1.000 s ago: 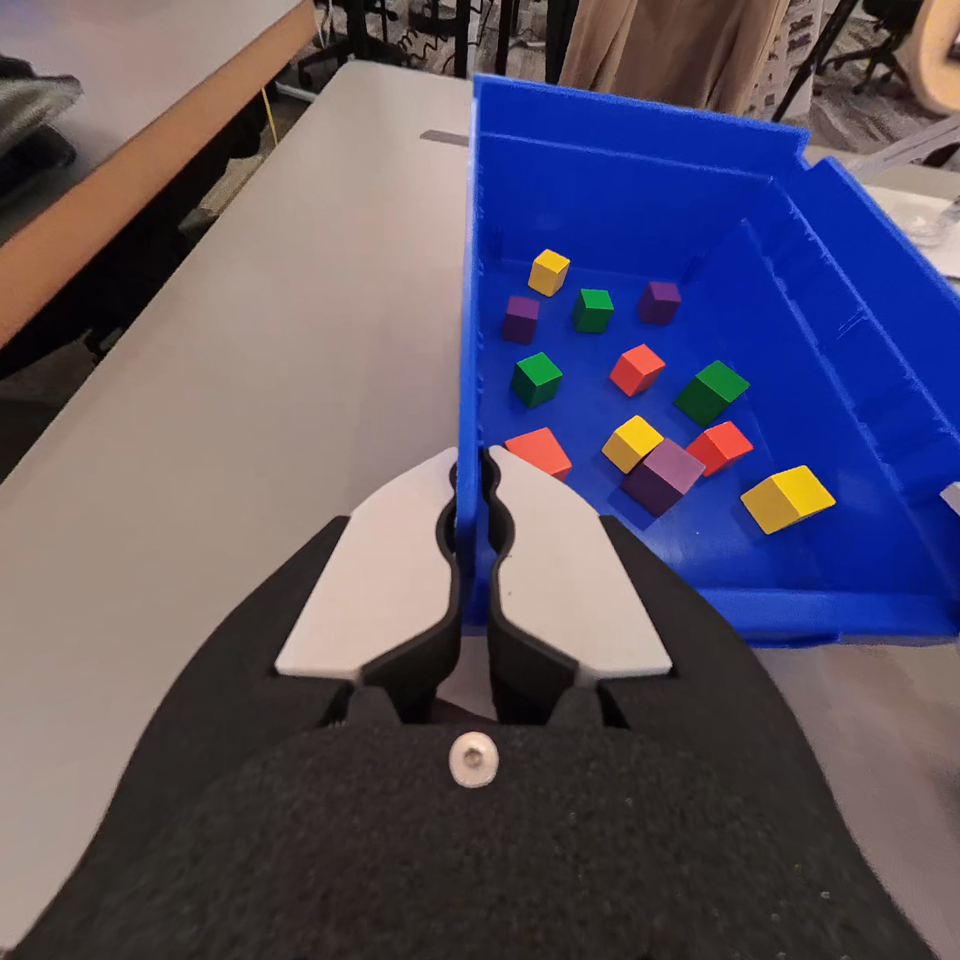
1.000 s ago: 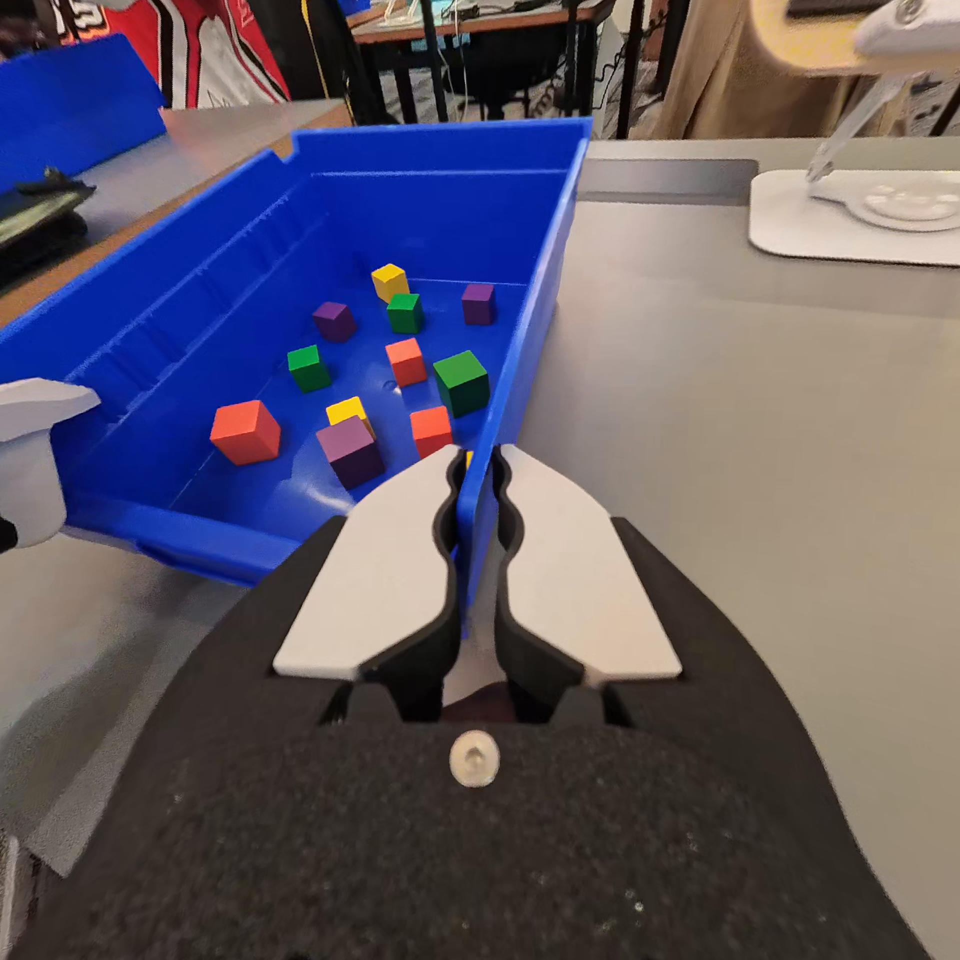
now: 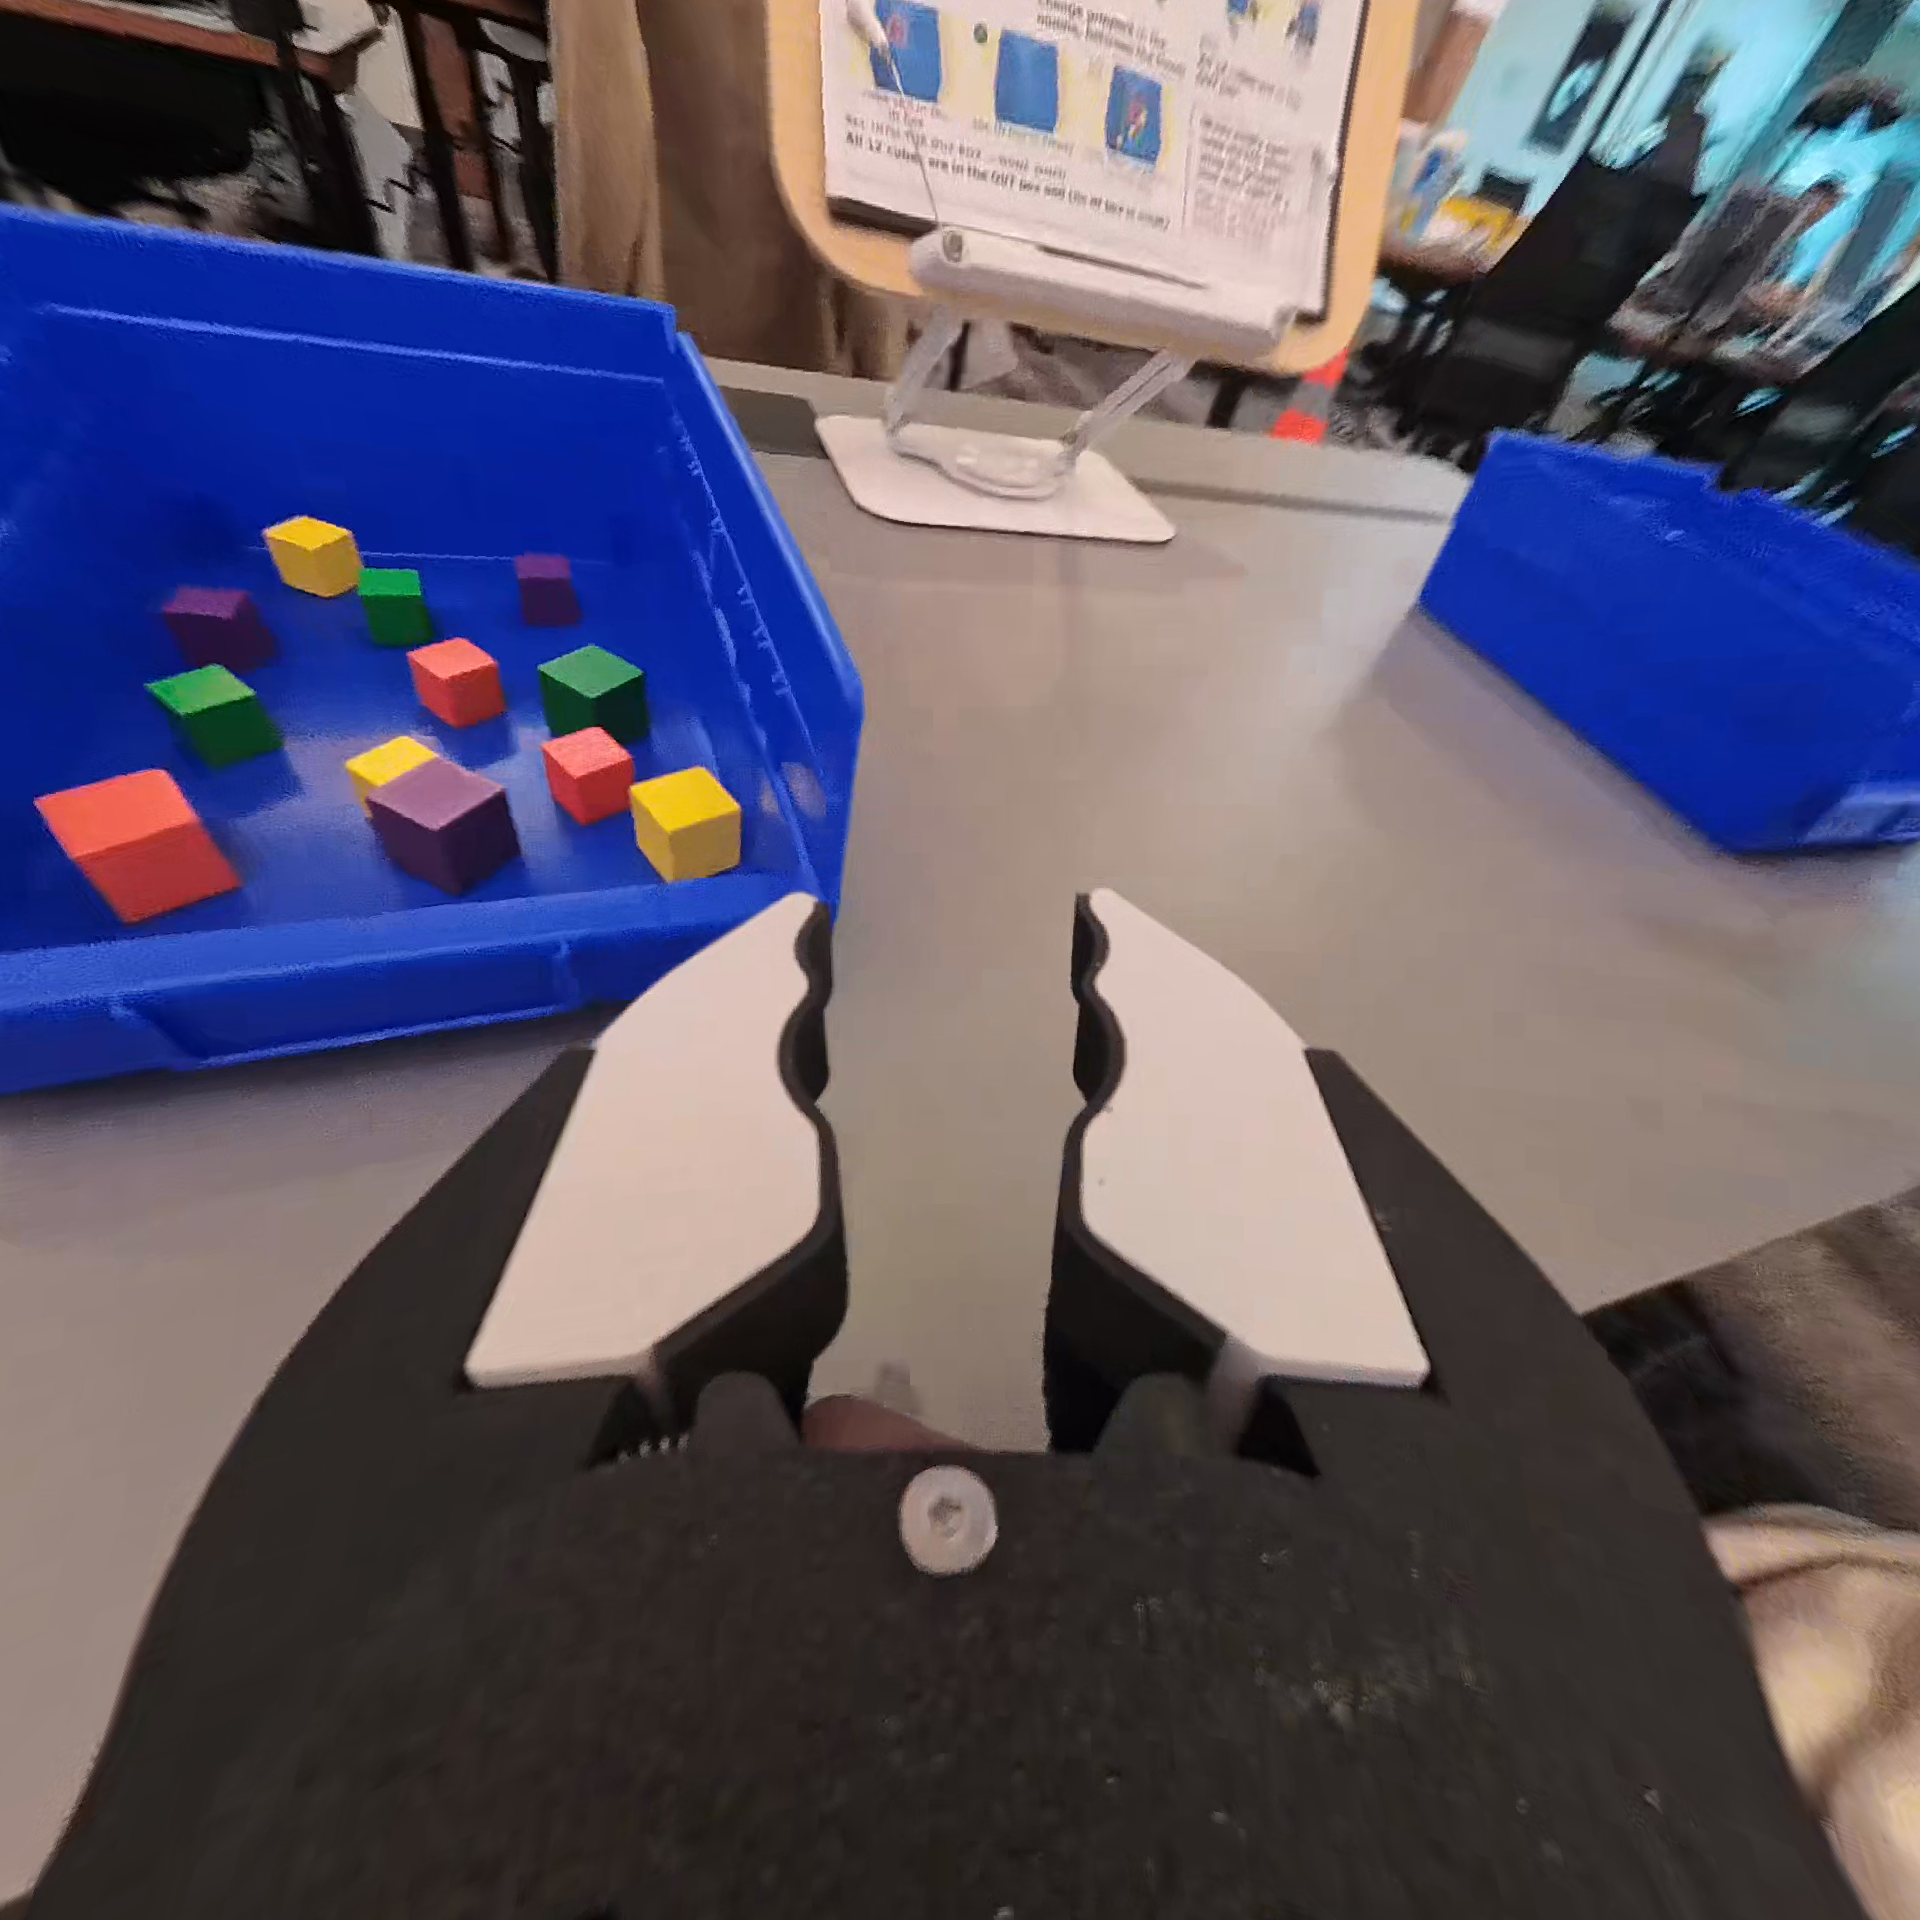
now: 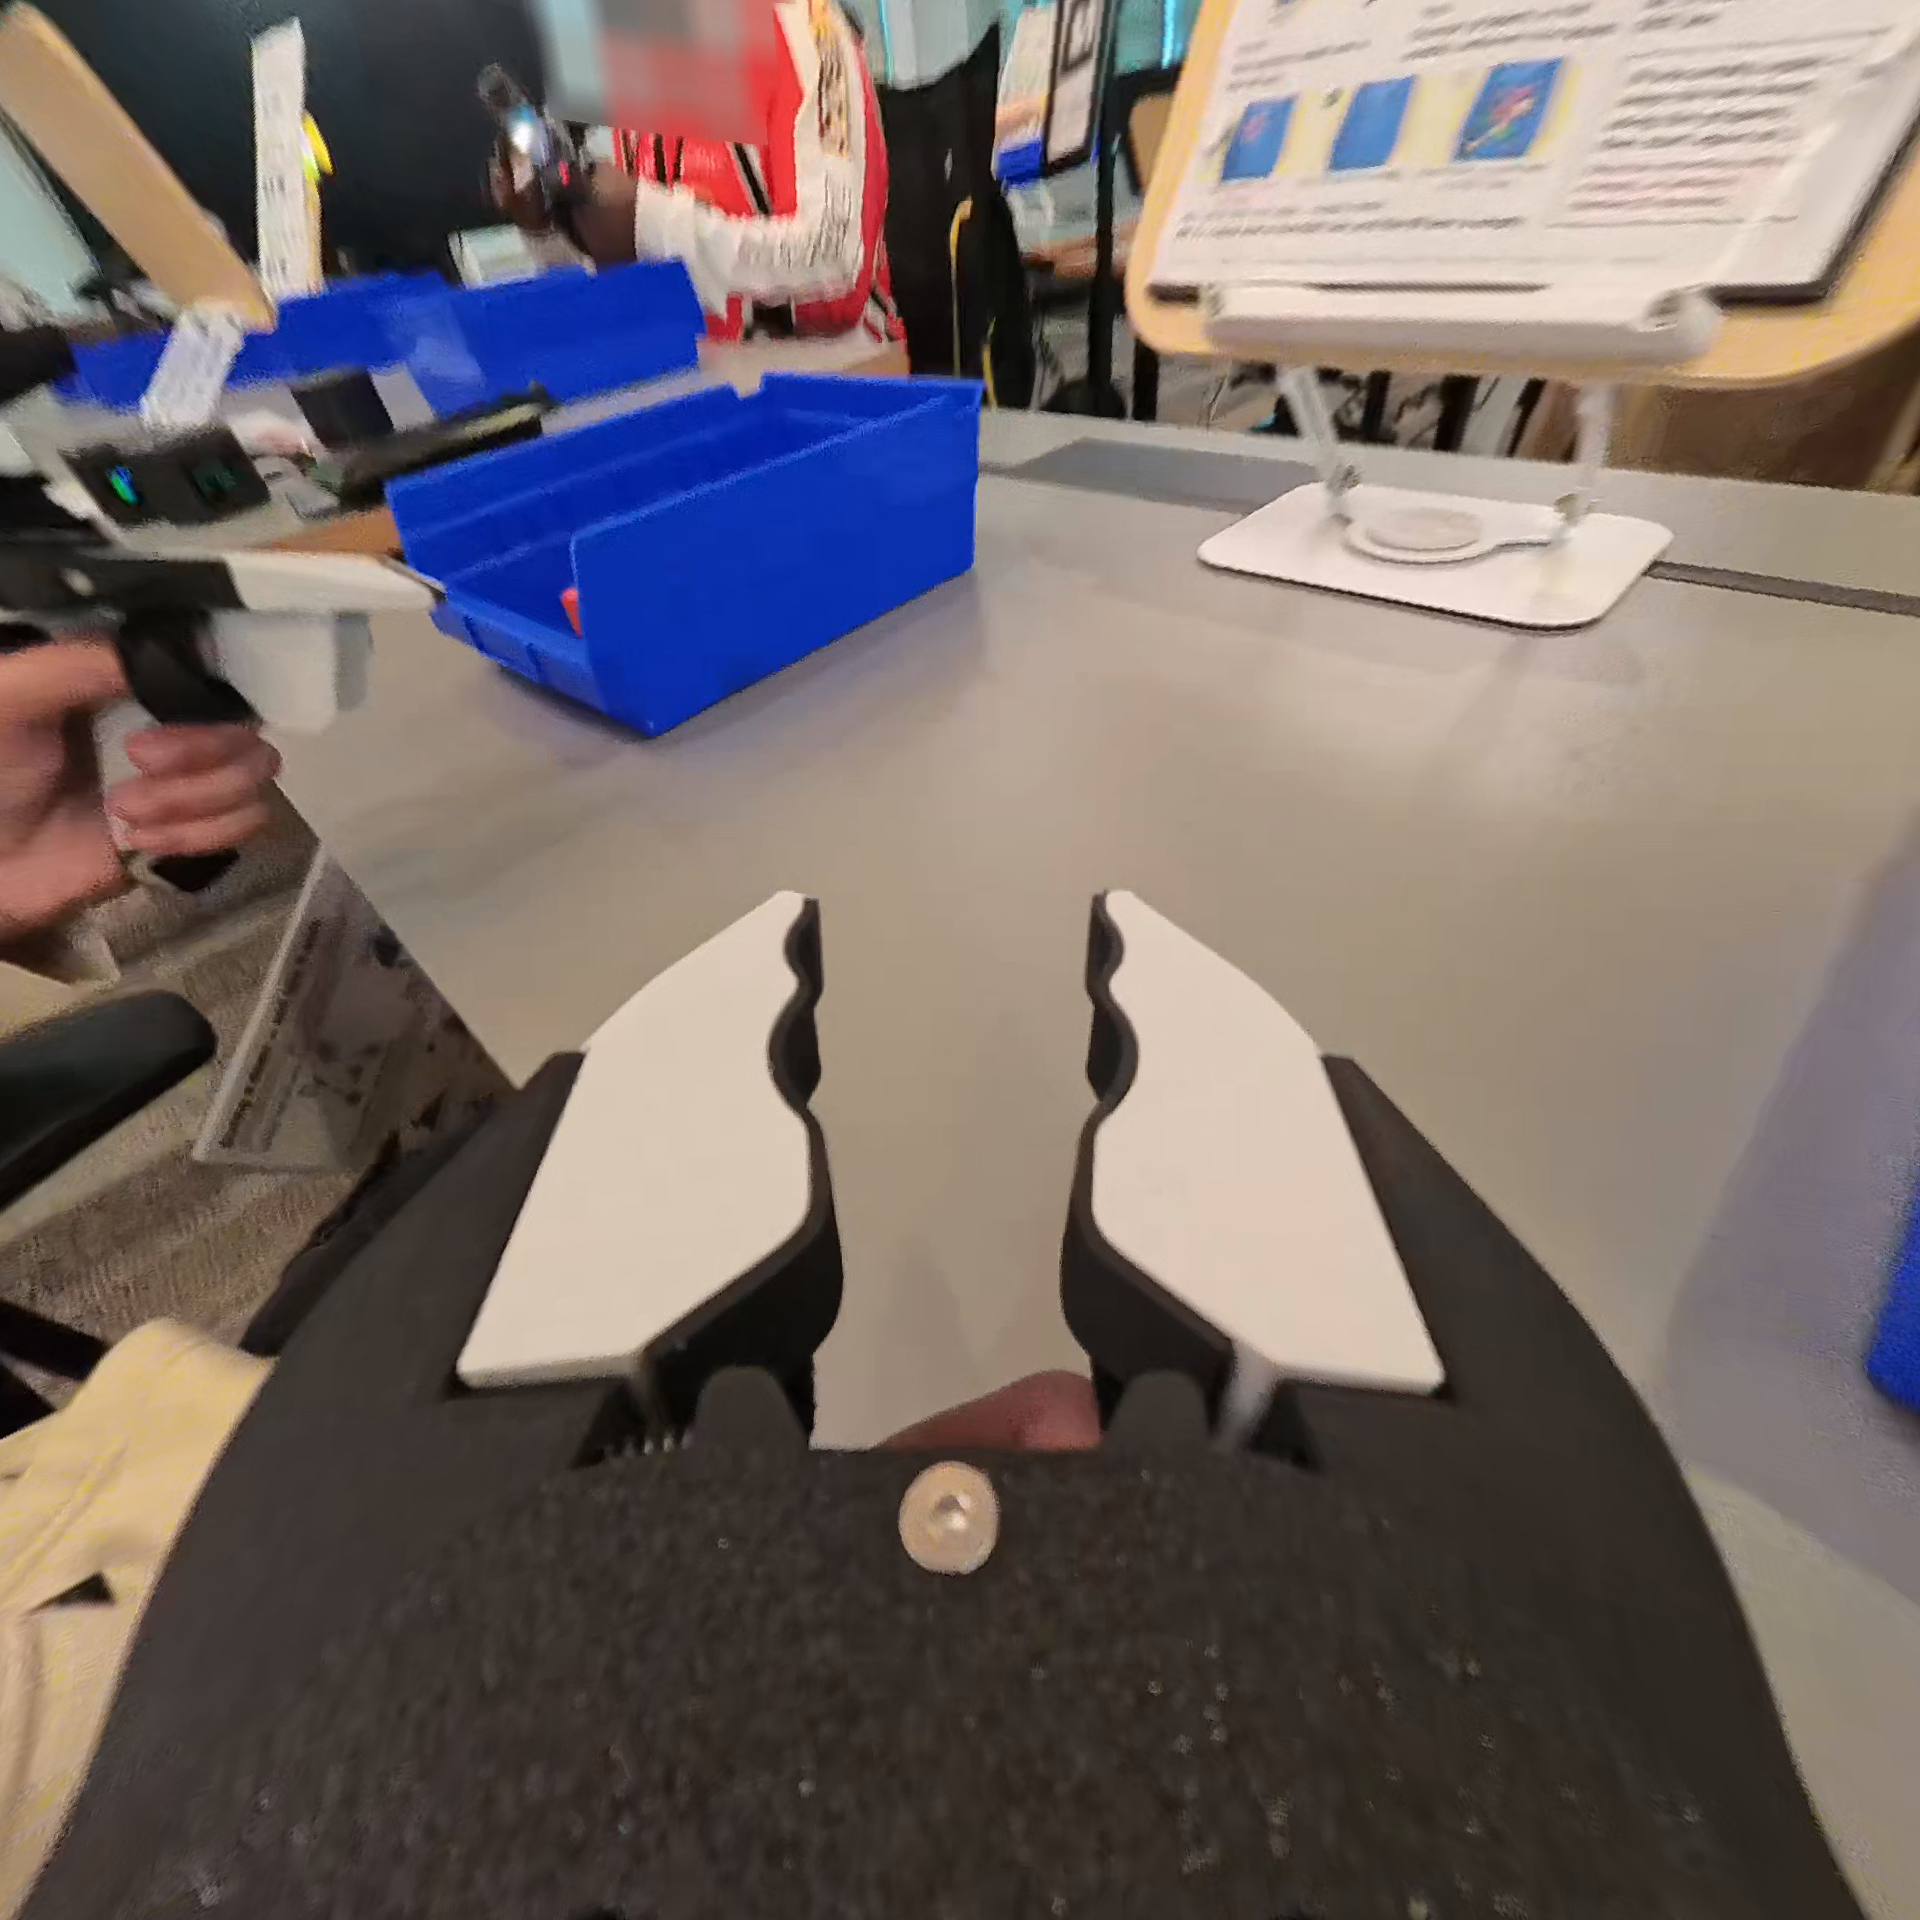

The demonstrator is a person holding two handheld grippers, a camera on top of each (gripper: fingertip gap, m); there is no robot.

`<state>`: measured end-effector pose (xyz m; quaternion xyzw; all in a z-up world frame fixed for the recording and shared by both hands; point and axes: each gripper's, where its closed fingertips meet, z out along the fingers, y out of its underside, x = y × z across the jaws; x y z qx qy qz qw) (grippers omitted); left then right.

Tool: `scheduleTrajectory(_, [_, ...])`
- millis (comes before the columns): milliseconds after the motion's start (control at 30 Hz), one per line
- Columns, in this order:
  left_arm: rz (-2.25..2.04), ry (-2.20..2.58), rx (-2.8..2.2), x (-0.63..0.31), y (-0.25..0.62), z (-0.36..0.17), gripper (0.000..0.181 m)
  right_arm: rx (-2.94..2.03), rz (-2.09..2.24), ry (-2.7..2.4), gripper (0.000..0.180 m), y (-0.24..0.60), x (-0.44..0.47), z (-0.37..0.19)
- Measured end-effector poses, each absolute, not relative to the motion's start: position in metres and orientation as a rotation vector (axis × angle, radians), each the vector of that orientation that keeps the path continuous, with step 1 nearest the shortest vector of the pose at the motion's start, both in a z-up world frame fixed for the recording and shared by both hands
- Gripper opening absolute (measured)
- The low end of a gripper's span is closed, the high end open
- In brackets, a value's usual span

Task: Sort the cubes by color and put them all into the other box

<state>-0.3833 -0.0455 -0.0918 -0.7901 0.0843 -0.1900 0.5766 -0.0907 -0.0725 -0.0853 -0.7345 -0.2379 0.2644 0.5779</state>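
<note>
Both the left gripper [image 3: 951, 914] and right gripper [image 4: 951, 914] gape empty above the grey table [image 3: 1195, 748], the blue cube-filled bin [image 3: 758, 582] ahead-left of the left one.

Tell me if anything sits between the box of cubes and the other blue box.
Nothing visible does. In the left wrist view only bare grey table lies between the box of cubes and the other blue box; the document stand sits farther back.

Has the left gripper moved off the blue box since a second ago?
Yes. The left gripper let go of the blue box's wall and now hangs open, to its right.
</note>
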Motion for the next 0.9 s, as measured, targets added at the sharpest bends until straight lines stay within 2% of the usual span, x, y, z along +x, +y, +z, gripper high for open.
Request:
scheduleTrajectory(133, [-0.336,0.246,-1.865,-0.368,-0.051,-0.100,0.045,-1.628,0.654,-0.482,0.046,-0.099,-0.055,-0.076])
scheduleTrajectory(300, [-0.371,0.283,-1.927,-0.353,-0.044,-0.119,0.046,-1.594,0.428,-0.453,0.039,-0.084,-0.021,-0.081])
scheduleTrajectory(467, [-0.362,0.363,-1.952,-0.342,-0.040,-0.129,0.049,-1.637,0.524,-0.428,0.038,-0.088,-0.026,-0.098])
scheduleTrajectory(733, [-0.368,0.509,-1.963,-0.327,-0.042,-0.133,0.050,-1.622,0.380,-0.424,0.035,-0.088,-0.010,-0.098])
scheduleTrajectory(900, [-0.350,0.577,-2.009,-0.362,-0.035,-0.096,0.047,-1.672,0.528,-0.392,0.034,-0.089,-0.024,-0.106])
